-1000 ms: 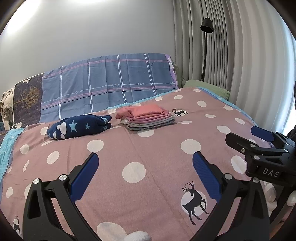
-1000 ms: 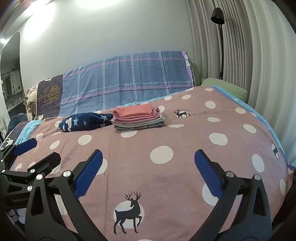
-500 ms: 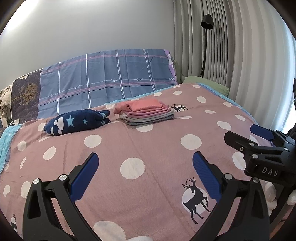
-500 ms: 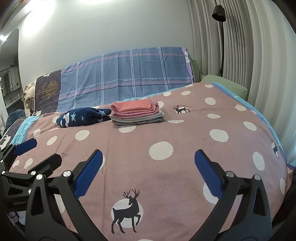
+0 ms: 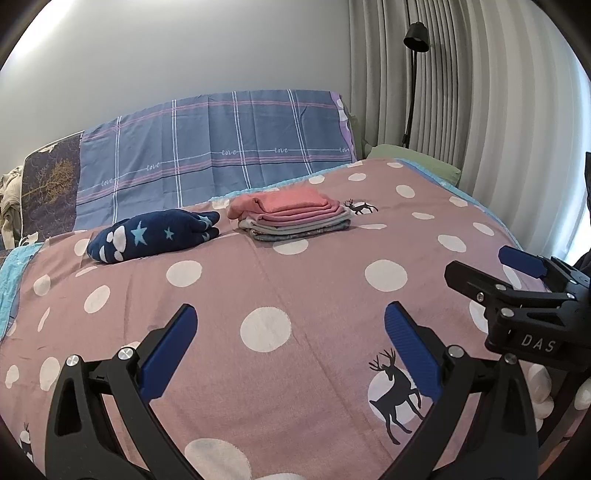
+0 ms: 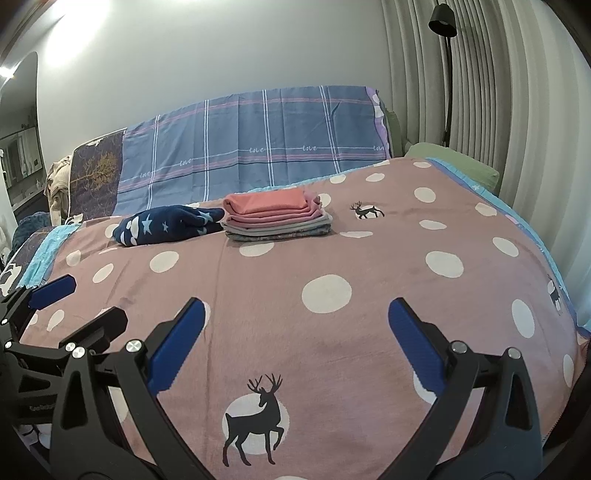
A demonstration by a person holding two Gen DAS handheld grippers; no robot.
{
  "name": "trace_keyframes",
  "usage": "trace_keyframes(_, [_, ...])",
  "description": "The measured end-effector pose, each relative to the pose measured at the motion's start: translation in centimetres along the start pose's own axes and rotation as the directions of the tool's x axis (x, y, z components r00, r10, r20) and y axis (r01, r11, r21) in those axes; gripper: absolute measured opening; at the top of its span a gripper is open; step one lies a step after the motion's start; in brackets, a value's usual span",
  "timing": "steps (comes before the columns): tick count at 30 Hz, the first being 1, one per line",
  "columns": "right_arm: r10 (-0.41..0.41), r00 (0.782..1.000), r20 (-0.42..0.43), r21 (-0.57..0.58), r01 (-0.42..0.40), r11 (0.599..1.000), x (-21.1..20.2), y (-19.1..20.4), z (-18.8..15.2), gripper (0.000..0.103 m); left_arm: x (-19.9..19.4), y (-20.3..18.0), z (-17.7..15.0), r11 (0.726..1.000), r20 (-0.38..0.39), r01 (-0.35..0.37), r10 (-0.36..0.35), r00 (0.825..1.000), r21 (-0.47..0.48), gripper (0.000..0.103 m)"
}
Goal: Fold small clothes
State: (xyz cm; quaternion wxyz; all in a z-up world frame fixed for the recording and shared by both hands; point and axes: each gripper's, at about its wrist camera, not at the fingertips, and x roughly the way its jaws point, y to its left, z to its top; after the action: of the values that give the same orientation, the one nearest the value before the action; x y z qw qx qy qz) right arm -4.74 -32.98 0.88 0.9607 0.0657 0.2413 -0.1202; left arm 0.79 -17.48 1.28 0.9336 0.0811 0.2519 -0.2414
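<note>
While nothing is held, the risks sit farther up the bed.
Left gripper [image 5: 286, 338]: jaws spread wide, empty, above the dotted blanket [image 5: 266, 280].
Right gripper [image 6: 295, 332]: likewise spread and empty, just beside the left.
Navy star garment [image 5: 155, 236]: bunched, seemingly unfolded; a one-layer pinch could drag it into the stack.
Folded stack [image 5: 291, 216]: touching or nearly touching it, easily toppled.

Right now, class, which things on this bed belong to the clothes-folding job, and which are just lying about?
Part of the job:
- folded pile, pink on top, grey beneath
- navy star garment, bundled beside it
- left claw and right claw, both open and holding nothing

Just lying about:
- polka-dot blanket
- plaid cloth
- floor lamp
- green pillow
</note>
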Motion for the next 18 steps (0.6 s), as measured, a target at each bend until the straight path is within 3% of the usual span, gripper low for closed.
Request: trace_keyframes(18, [-0.003, 1.0, -0.007, -0.008, 0.002, 1.0, 0.48, 0.41, 0.22, 0.101, 0.78, 0.12, -0.03, 1.0, -0.012, -0.003, 0.003, 1.0, 0.01, 0.102])
